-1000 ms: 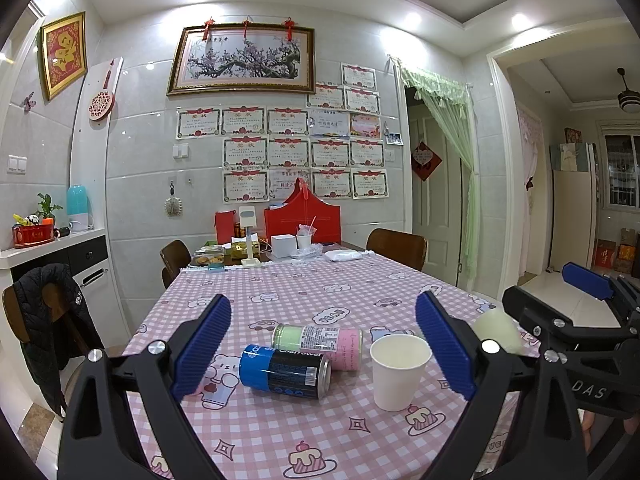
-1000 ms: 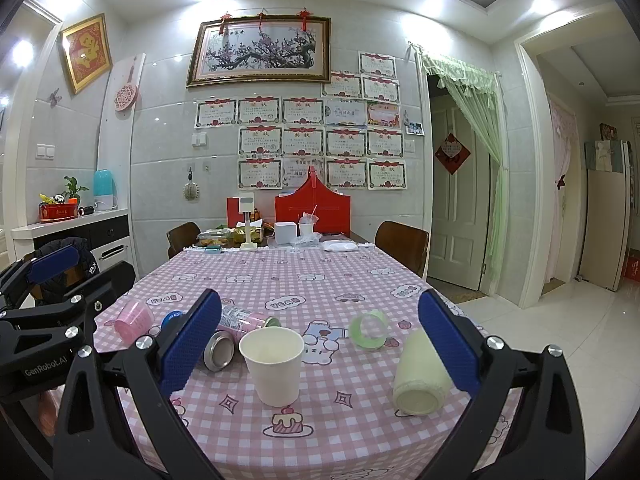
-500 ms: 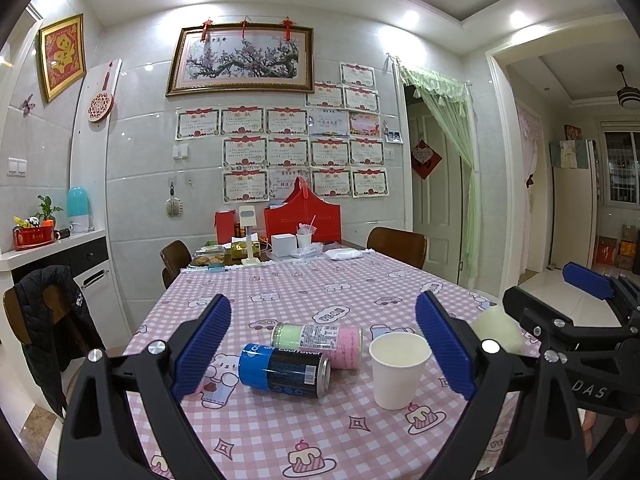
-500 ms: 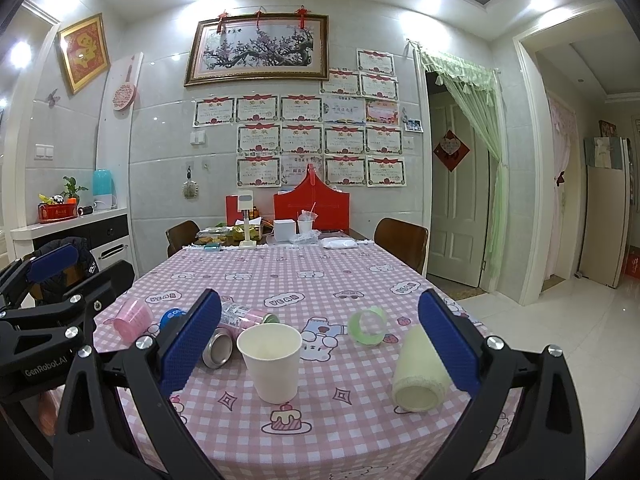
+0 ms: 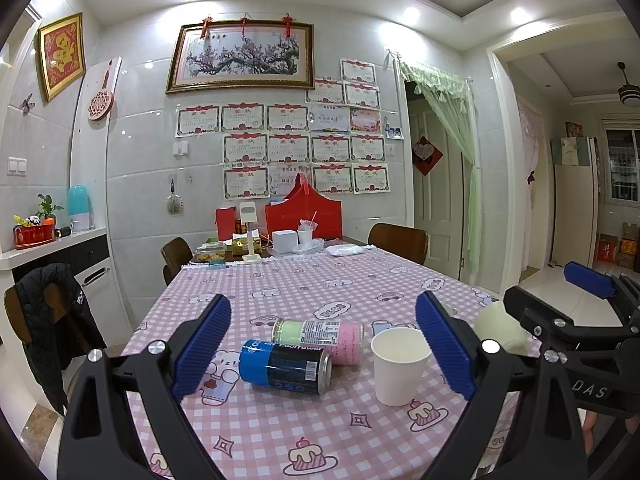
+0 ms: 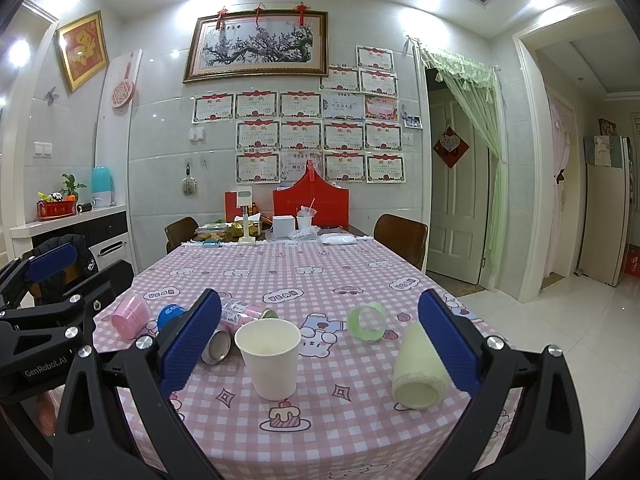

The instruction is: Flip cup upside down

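Note:
A white paper cup (image 5: pixel 398 366) stands upright, mouth up, on the pink checked tablecloth (image 5: pixel 280 432). It also shows in the right wrist view (image 6: pixel 269 358). My left gripper (image 5: pixel 322 350) is open and empty, held short of the cup, which sits toward its right finger. My right gripper (image 6: pixel 320 346) is open and empty, with the cup just ahead toward its left finger. Each gripper shows at the edge of the other's view.
A blue can (image 5: pixel 284 366) and a pink-green bottle (image 5: pixel 320 336) lie on their sides left of the cup. A pale green cup (image 6: pixel 418 364) lies on its side to the right, a green tape roll (image 6: pixel 366 322) behind it, a pink cup (image 6: pixel 130 316) at left. Chairs and clutter stand at the far end.
The right gripper has edged slightly closer to the cup. The left gripper and the objects have not visibly moved.

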A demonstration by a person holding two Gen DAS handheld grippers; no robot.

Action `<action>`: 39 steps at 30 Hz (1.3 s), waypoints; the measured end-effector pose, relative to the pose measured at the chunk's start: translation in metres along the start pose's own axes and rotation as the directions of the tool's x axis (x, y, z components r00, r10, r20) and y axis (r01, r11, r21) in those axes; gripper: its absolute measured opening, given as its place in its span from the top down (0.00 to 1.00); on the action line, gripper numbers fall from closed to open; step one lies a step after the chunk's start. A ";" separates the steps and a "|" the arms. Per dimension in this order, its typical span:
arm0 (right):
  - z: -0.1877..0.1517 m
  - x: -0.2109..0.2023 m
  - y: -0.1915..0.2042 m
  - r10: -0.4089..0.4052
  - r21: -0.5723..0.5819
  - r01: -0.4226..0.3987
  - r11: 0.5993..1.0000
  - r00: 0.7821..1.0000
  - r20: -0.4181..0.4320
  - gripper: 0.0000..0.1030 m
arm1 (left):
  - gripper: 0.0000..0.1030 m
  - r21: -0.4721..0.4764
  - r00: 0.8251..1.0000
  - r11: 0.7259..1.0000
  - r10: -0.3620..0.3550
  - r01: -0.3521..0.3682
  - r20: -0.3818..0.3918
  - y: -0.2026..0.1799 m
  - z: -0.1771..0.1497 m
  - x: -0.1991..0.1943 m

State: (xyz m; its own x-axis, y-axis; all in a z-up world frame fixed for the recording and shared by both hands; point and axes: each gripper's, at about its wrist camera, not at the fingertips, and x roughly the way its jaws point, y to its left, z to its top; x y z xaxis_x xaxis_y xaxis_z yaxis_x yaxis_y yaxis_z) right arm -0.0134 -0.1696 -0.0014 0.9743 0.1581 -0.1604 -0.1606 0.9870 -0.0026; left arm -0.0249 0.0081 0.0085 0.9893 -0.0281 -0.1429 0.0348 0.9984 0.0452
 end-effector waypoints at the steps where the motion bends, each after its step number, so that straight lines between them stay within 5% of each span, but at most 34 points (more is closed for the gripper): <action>1: 0.000 0.000 0.000 0.000 0.000 0.000 1.000 1.000 -0.001 0.08 | 0.11 0.001 1.000 1.000 0.002 -0.002 -0.001 0.000 0.000 0.000; 39: -0.012 0.039 -0.016 -0.019 0.024 0.021 0.999 0.996 -0.091 0.08 | 0.11 0.026 0.996 1.000 0.011 -0.009 -0.089 -0.013 -0.016 0.041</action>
State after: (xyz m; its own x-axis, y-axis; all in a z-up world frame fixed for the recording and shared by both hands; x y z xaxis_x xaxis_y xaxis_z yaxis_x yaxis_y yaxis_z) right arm 0.0255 -0.1797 -0.0193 0.9587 0.1361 -0.2498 -0.1360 0.9905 0.0178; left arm 0.0133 -0.0057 -0.0143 0.9731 -0.0123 -0.2303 0.0297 0.9969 0.0723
